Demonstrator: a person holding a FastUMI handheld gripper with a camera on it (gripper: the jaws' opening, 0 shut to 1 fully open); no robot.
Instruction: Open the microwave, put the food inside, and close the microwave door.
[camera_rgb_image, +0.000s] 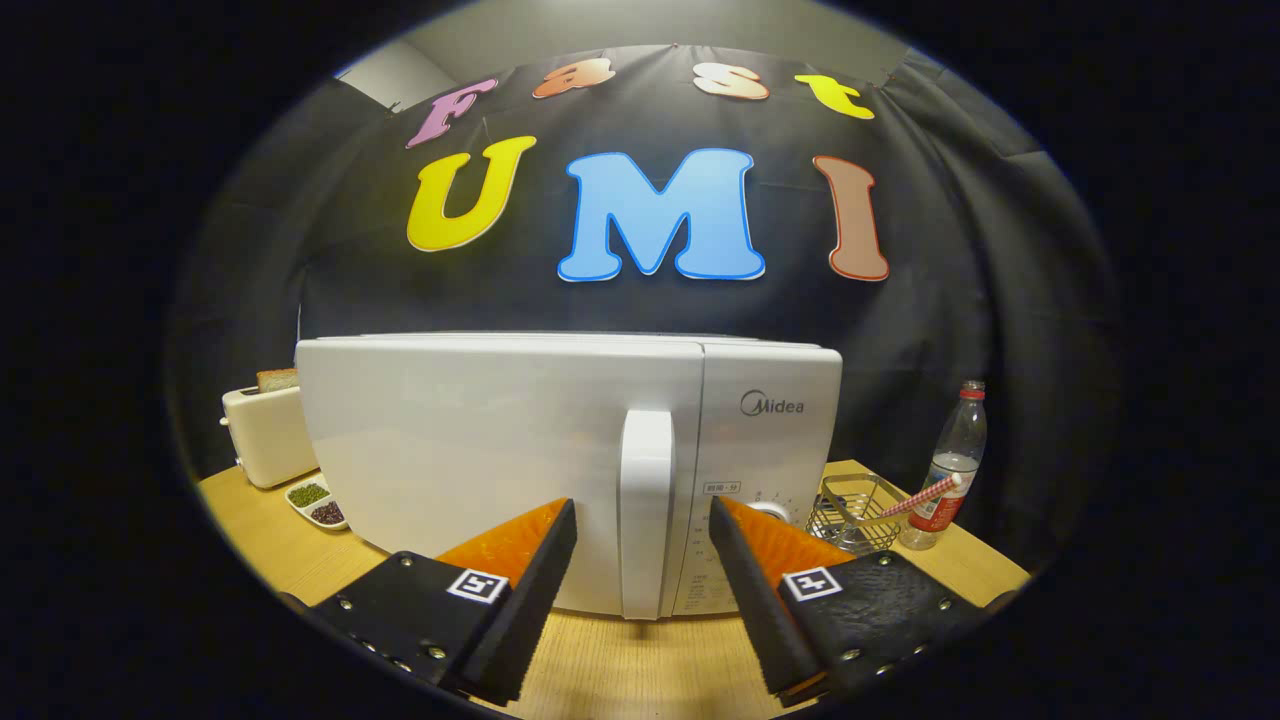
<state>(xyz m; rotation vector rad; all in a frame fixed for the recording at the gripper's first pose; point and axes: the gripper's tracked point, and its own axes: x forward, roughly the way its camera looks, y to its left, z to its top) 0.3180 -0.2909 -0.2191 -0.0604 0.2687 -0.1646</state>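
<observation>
The white glossy box-shaped microwave (500, 450) is sitting on the light wooden table (620, 670), its door shut and facing the gripper (642, 520), and it is hiding part of the cream toaster (265, 435) beside it. Its tall white handle (646, 510) is standing upright, showing between the spread fingers (530, 570), which are gripping nothing. A wire basket (850, 510) and a clear plastic bottle (950, 460) are standing at its control-panel side.

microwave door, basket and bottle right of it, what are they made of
White microwave door: glossy painted metal or plastic, judging by soft reflections. Small wire basket: thin shiny metal rods. Clear bottle with red cap: see-through plastic, probably. The open tongs straddle the door's handle.
</observation>
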